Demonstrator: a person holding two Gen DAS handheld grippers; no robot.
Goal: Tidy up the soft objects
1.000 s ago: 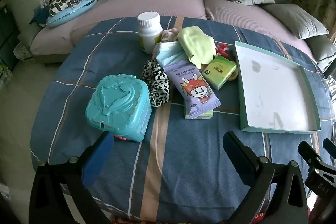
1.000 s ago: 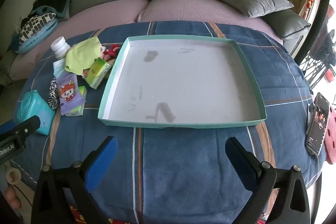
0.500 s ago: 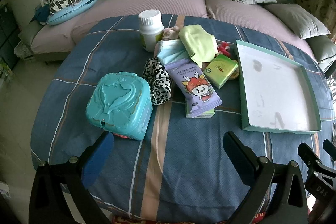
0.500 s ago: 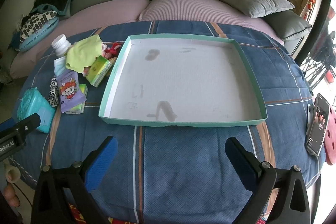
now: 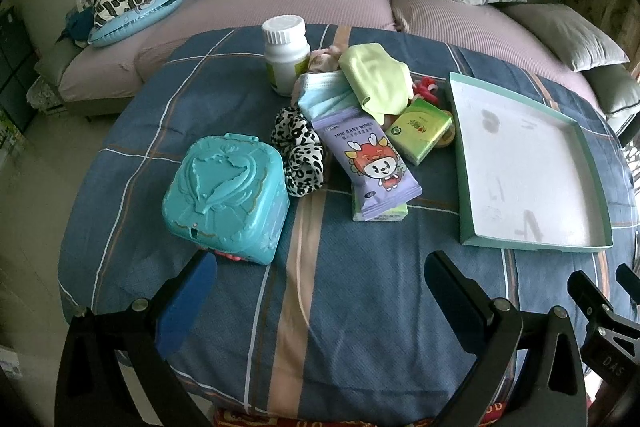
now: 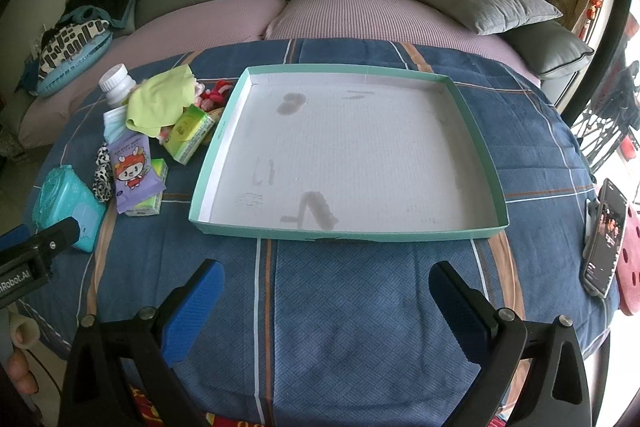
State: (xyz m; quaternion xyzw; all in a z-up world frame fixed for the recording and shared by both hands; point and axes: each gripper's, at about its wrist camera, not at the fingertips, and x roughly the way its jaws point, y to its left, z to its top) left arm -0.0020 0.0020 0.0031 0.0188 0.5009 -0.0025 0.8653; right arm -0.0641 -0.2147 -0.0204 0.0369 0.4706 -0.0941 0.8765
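Only the right wrist view shows a phone at the table's right edge. Both the left gripper and right gripper stand wide and empty. The pile, yellow cloth on top, lies well ahead of the left gripper, beside the empty tray.
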